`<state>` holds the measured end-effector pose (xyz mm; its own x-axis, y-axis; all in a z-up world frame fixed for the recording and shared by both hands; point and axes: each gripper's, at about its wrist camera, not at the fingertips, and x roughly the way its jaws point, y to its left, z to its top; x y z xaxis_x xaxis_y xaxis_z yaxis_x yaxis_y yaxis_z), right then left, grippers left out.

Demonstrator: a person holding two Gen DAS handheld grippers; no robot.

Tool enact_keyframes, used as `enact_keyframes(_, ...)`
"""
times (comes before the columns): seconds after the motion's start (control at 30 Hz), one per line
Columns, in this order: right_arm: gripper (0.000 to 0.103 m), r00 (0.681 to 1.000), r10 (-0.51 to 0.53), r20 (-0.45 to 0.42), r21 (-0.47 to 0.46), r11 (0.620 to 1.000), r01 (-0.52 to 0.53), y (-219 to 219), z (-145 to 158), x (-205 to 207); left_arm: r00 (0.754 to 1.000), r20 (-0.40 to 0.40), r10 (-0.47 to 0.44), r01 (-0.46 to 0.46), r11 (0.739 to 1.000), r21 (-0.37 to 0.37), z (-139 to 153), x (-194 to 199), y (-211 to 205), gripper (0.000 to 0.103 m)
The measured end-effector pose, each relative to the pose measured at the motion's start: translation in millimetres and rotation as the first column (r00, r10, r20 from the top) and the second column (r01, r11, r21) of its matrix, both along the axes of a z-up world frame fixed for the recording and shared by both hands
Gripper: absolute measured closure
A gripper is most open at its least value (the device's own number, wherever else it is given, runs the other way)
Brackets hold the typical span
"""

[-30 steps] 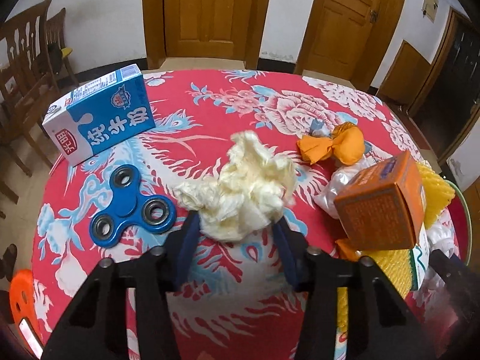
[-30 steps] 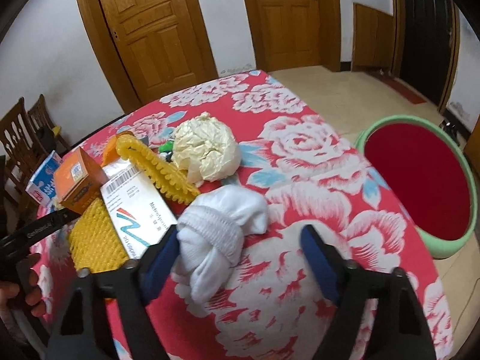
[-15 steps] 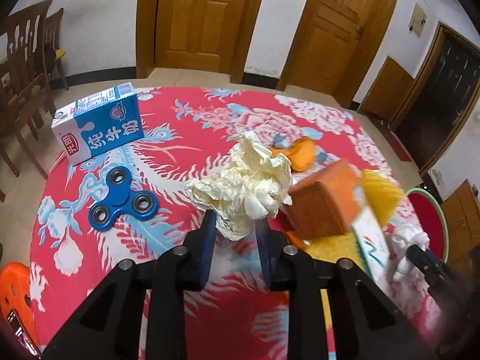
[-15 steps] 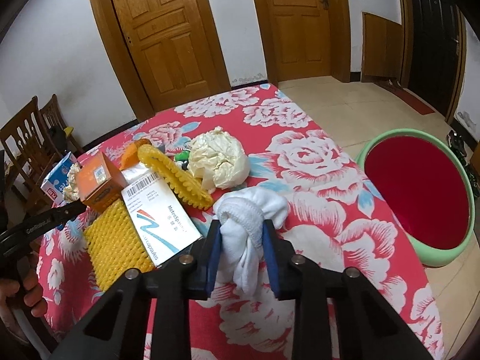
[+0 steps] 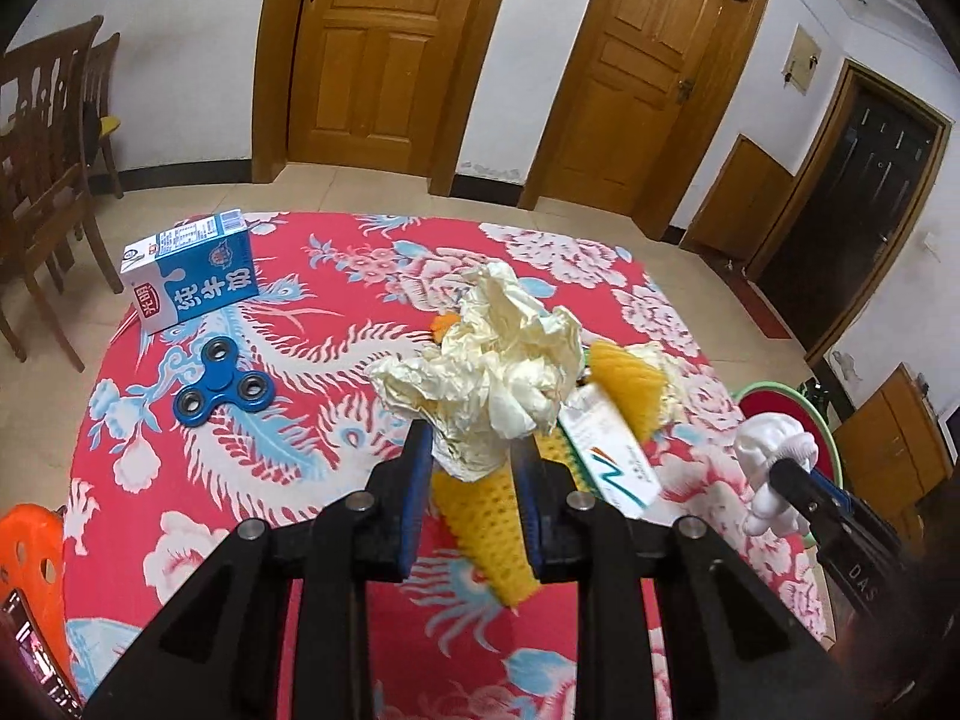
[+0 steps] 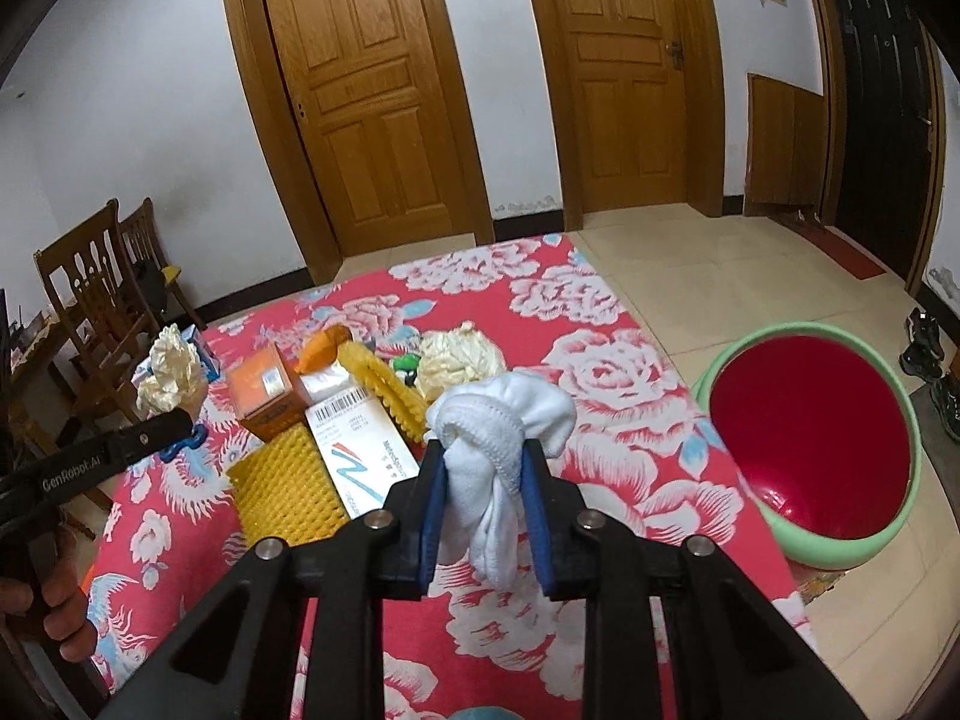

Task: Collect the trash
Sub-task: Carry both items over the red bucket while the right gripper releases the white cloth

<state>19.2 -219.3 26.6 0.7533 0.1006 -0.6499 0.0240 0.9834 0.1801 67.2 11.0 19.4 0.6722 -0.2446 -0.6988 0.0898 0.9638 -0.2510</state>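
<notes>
My left gripper (image 5: 471, 450) is shut on a crumpled cream paper wad (image 5: 492, 360) and holds it above the red flowered table (image 5: 252, 462); the wad also shows in the right wrist view (image 6: 171, 375). My right gripper (image 6: 483, 462) is shut on a knotted white cloth (image 6: 498, 426), lifted over the table's right side; the cloth also shows in the left wrist view (image 5: 774, 450). A green bin with a red inside (image 6: 810, 444) stands on the floor to the right of the table.
On the table lie a blue milk carton (image 5: 192, 273), a blue fidget spinner (image 5: 225, 390), an orange box (image 6: 270, 390), yellow foam nets (image 6: 282, 480), a white carton (image 6: 360, 450) and another cream wad (image 6: 459, 354). Wooden chairs (image 5: 42, 180) stand at the left.
Both grippers closed on their items, the left on the paper wad and the right on the white cloth, and lifted them higher off the table. The left view swung right.
</notes>
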Motion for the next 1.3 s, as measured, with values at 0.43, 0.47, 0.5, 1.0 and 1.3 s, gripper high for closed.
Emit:
enact_keyframes(0.43, 0.077, 0.997, -0.058, 0.054, 0.007, 0.998, 0.058, -41.4, 22.6, -17.9, 0.997, 0.037, -0.069, 0.069, 0.998, -0.002, 19.6, -12.6, -45.7, 0.077)
enact_keyframes(0.47, 0.077, 0.996, -0.065, 0.055, 0.008, 0.998, 0.065, -44.9, 23.6, -18.7, 0.996, 0.038, -0.076, 0.076, 0.997, -0.002, 20.4, -12.5, -49.3, 0.077)
enact_keyframes(0.5, 0.077, 0.996, -0.073, 0.057, 0.010, 0.997, 0.072, -48.8, 24.1, -19.3, 0.996, 0.039, -0.084, 0.084, 0.996, -0.002, 20.9, -12.2, -53.6, 0.077)
enact_keyframes(1.0, 0.076, 0.982, -0.185, 0.037, 0.016, 0.983, 0.185, -109.7, 14.3, -25.1, 0.980, 0.026, -0.198, 0.198, 0.980, 0.009, 13.2, 5.5, -119.0, 0.077)
enact_keyframes(1.3, 0.076, 0.964, -0.267, 0.002, 0.034, 0.963, 0.267, -145.4, -3.0, -24.0, 0.953, 0.001, -0.302, 0.301, 0.953, 0.043, 2.5, 15.9, -171.5, 0.077)
